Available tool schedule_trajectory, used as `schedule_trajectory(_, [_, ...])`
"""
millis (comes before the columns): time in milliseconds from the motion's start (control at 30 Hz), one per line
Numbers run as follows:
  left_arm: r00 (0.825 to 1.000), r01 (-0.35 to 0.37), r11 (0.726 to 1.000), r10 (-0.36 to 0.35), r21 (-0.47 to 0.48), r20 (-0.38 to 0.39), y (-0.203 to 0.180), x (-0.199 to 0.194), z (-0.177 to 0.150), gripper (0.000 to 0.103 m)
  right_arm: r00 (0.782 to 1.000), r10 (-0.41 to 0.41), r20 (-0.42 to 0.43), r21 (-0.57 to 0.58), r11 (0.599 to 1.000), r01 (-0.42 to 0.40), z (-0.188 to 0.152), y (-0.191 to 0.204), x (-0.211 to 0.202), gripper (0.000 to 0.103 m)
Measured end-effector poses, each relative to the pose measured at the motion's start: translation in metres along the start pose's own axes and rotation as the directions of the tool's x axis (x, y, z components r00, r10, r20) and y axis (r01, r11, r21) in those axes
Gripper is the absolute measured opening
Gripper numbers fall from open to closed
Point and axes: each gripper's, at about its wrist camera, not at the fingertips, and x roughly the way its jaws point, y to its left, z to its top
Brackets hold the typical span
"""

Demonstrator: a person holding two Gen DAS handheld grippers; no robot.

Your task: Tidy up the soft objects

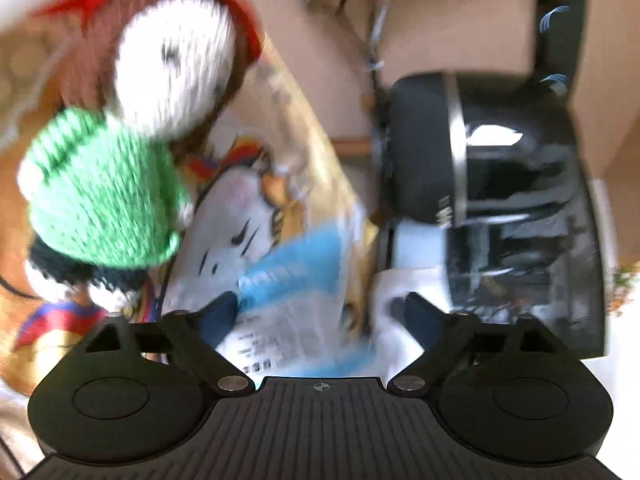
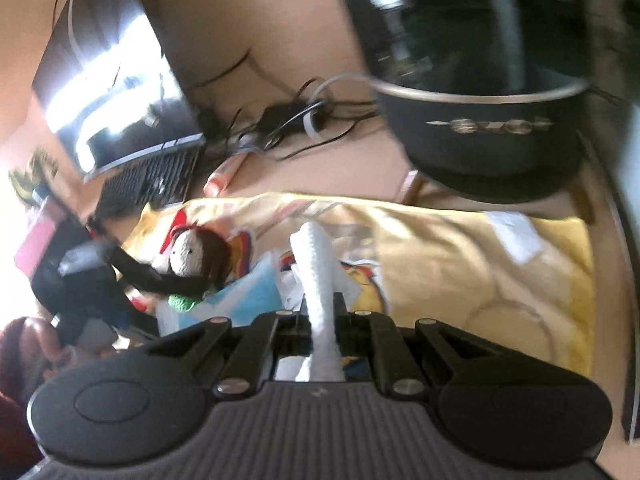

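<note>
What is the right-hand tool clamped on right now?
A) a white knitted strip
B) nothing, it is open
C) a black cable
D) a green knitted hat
A: in the right wrist view the right tool is closed tight on a white knitted strip that sticks up from between its fingers, over the yellow printed cloth.

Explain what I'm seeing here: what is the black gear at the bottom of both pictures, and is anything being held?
No robot: a person holds a two-finger gripper in each hand, each with a forward-looking camera. In the left view, the left gripper stands open, its fingers either side of a printed plastic bag, beside a knitted doll. In the right view, the right gripper is shut on a white knitted piece. Below lies a yellow cartoon-print cloth; a black pot, a keyboard and cables lie beyond.
</note>
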Motion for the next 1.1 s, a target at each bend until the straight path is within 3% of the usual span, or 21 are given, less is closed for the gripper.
schedule_trajectory(167, [0.983,0.0,0.997,-0.016,0.084,0.181,-0.014,-0.057,0.006,0.099,0.991,0.106,-0.087,-0.078,0.991,-0.113,0.004,0.031,0.029,0.008])
schedule_trajectory(233, [0.977,-0.043,0.988,0.011,0.147,0.212,-0.021,-0.074,0.004,0.099,0.984,0.128,-0.123,-0.131,0.981,-0.143,0.003,0.047,0.044,0.008])
schedule_trajectory(300, [0.968,-0.183,0.937,0.119,0.298,0.22,-0.037,-0.079,-0.007,0.099,0.98,0.136,-0.148,-0.172,0.972,-0.161,0.004,0.058,0.054,0.008])
schedule_trajectory(333, [0.959,-0.261,0.885,0.191,0.386,0.209,-0.046,-0.075,-0.017,0.1,0.979,0.135,-0.154,-0.187,0.969,-0.163,0.005,0.061,0.056,0.008])
schedule_trajectory(400, [0.947,-0.317,0.821,0.296,0.475,0.122,-0.052,-0.059,-0.034,0.1,0.98,0.122,-0.158,-0.189,0.97,-0.152,0.008,0.055,0.051,0.008])
schedule_trajectory(467, [0.955,-0.271,0.874,0.297,0.403,-0.004,-0.039,-0.045,-0.044,0.1,0.98,0.111,-0.163,-0.185,0.973,-0.14,0.009,0.048,0.044,0.008])
schedule_trajectory(533, [0.969,-0.184,0.95,0.218,0.251,-0.113,-0.019,-0.034,-0.049,0.1,0.98,0.1,-0.169,-0.174,0.976,-0.13,0.009,0.04,0.035,0.008])
schedule_trajectory(567, [0.973,-0.154,0.97,0.182,0.188,-0.141,-0.011,-0.03,-0.049,0.1,0.981,0.089,-0.173,-0.168,0.979,-0.118,0.006,0.037,0.032,0.008])
schedule_trajectory(667, [0.968,-0.121,0.989,0.136,0.083,-0.213,-0.001,-0.013,-0.048,0.1,0.978,0.088,-0.191,-0.122,0.986,-0.112,-0.007,0.028,0.025,0.009])
schedule_trajectory(833, [0.943,-0.036,0.995,0.066,0.097,-0.325,-0.005,0.024,-0.049,0.1,0.982,0.067,-0.178,-0.067,0.995,-0.08,-0.022,0.016,0.017,0.009])
schedule_trajectory(933, [0.973,0.027,0.986,0.011,0.162,-0.229,-0.029,0.023,-0.032,0.1,0.992,0.038,-0.12,-0.032,0.999,-0.042,-0.019,0.005,0.003,0.009])
schedule_trajectory(1000, [0.996,0.051,0.976,-0.033,0.211,-0.088,-0.049,0.008,-0.012,0.101,0.997,0.021,-0.079,-0.018,1.0,-0.022,-0.016,-0.001,-0.008,0.01])
schedule_trajectory(1100, [0.992,0.053,0.969,-0.079,0.243,0.099,-0.074,-0.018,0.016,0.102,1.0,-0.004,-0.031,0.006,1.0,0.004,-0.01,-0.008,-0.017,0.01])
